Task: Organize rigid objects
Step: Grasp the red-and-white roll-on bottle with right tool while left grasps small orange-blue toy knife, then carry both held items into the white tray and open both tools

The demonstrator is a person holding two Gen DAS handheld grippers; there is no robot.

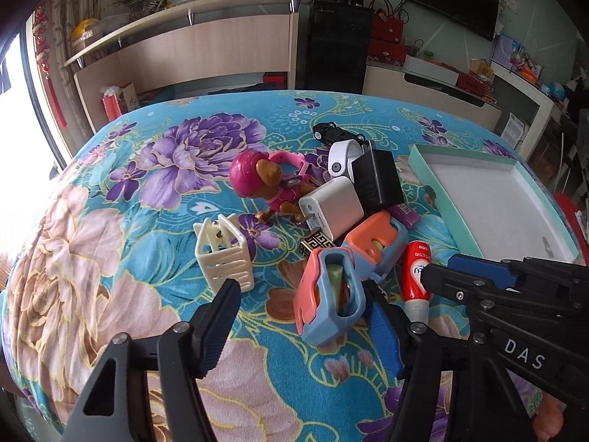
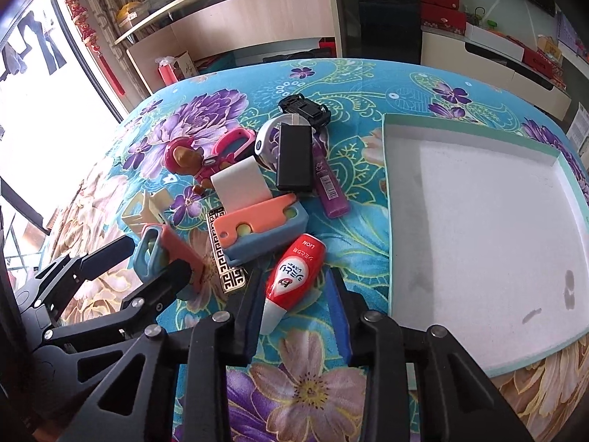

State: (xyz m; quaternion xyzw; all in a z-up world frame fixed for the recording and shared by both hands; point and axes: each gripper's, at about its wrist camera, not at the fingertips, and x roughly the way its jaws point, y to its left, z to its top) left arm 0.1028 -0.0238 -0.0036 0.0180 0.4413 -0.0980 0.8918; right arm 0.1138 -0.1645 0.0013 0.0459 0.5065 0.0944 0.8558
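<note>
Though shelves (image 1: 184, 11) crowd the room, floral cloth (image 2: 305, 386) holds the clutter.
Left gripper (image 1: 300, 294) spread over coral toy (image 1: 307, 291); right gripper (image 2: 294, 280) spread round bottle (image 2: 298, 261).

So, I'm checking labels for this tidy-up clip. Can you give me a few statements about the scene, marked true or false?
1. The teal-rimmed tray has nothing in it. True.
2. The red LION bottle lies between the right gripper's fingers. True.
3. The black toy car sits inside the tray. False: the black toy car is on the floral blanket, at the far end of the pile.
4. The left gripper is shut on the cream basket. False: the left gripper is open, astride a coral-and-blue toy; the cream basket lies beside it.
</note>
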